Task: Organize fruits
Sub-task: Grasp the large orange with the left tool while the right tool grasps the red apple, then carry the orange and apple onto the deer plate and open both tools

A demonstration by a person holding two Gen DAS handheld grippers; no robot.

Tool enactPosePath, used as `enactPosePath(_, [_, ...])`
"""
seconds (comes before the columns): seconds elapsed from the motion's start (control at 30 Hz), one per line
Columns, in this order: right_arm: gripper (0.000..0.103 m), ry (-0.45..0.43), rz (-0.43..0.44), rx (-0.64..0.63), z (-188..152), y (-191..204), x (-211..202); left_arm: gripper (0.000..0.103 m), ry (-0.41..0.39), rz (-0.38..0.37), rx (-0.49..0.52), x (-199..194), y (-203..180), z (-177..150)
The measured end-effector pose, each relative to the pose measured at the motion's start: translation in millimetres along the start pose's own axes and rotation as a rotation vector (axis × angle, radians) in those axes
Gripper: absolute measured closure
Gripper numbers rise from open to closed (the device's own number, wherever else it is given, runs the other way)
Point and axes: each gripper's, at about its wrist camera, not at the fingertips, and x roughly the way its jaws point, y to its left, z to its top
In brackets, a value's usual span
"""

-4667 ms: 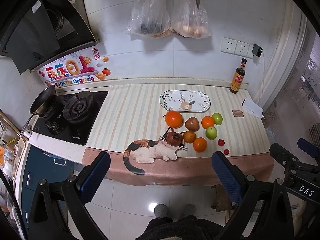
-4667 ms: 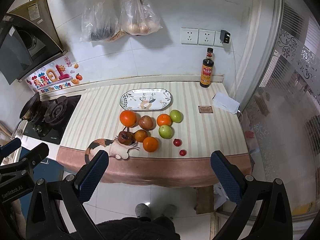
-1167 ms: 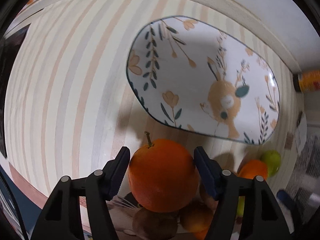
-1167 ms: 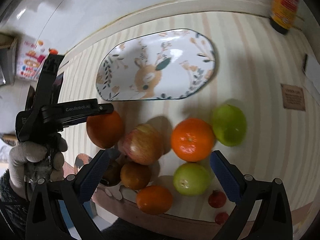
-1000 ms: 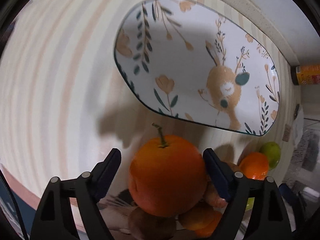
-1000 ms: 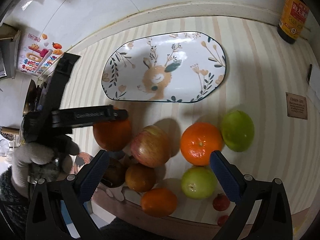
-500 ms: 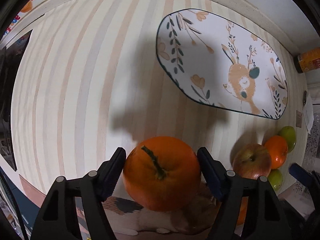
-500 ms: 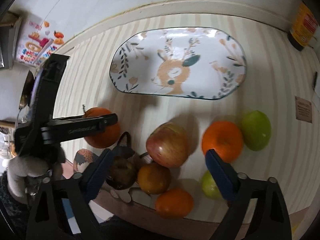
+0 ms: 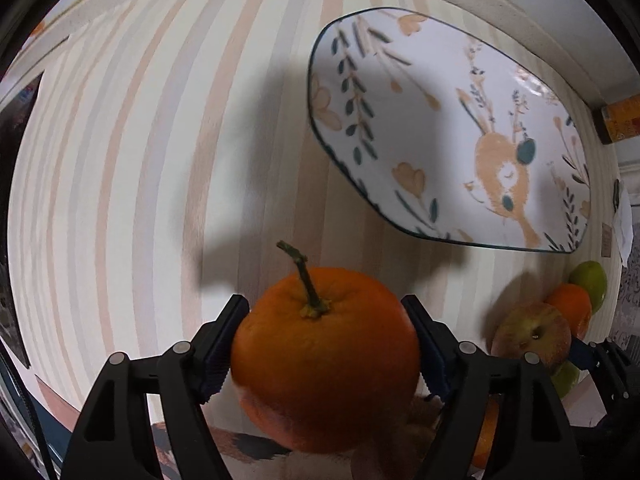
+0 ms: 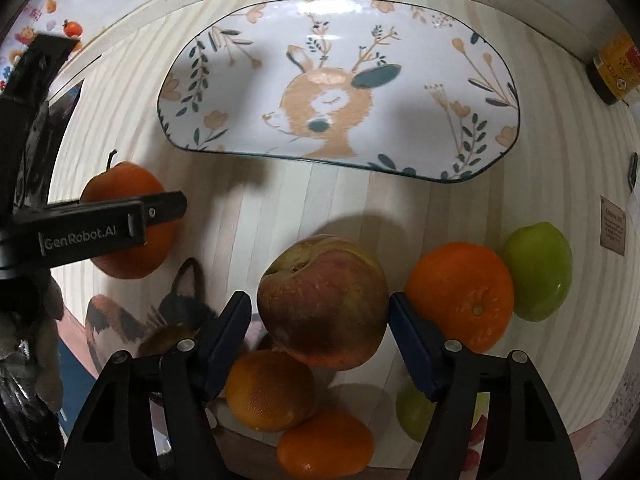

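1. The left gripper point(image 9: 324, 340) is clamped on the stemmed orange point(image 9: 324, 360), both pads touching its sides, and holds it above the striped counter point(image 9: 120, 160). Bare counter lies ahead and to the left of it; the plate point(image 9: 440, 120) sits ahead to the right, its near rim point(image 9: 360, 184) well apart from the orange.
2. The right gripper point(image 10: 320, 320) straddles the apple point(image 10: 324, 300). The right pad touches or nearly touches it; a narrow gap shows at the left pad, so I cannot tell whether it is gripped.
3. Room around the apple is tight: an orange point(image 10: 460, 296) just to its right, a green fruit point(image 10: 538, 270) beyond that, a small orange point(image 10: 268, 392) and another orange point(image 10: 324, 444) below it, and a second green fruit point(image 10: 416, 416) behind the right finger.
4. A clear strip of counter separates the apple from the plate's front rim.
5. Only the right view shows the whole plate, empty, with its deer print, and the left gripper from the side, held by a gloved hand point(image 10: 28, 328).
6. Only the left view shows the orange's stem point(image 9: 302, 276) and the shadow on the counter ahead of it.
7. A printed cat point(image 10: 120, 324) marks the counter's front edge. A bottle point(image 10: 612, 68) stands at the back right corner, and a small card point(image 10: 612, 226) lies at the right.
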Motion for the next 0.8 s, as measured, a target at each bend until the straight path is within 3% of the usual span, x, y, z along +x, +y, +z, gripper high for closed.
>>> enactPosePath(0.43, [0.035, -0.026, 0.023, 0.046, 10.9, -8.9, -6.4, 0.029, -0.001, -0.04, -0.045, -6.7, 34.6, -24.7])
enactPosePath(0.63, [0.035, -0.055, 0.078, 0.086, 13.2, -25.3, -27.1, 0.03, -0.041, -0.058, -0.027, -43.0, 30.3, -13.5])
enactPosePath(0.8, [0.035, -0.115, 0.134, 0.118, 26.6, -41.5, -62.2, 0.03, -0.113, -0.127, -0.005, -92.5, 14.8, 4.0])
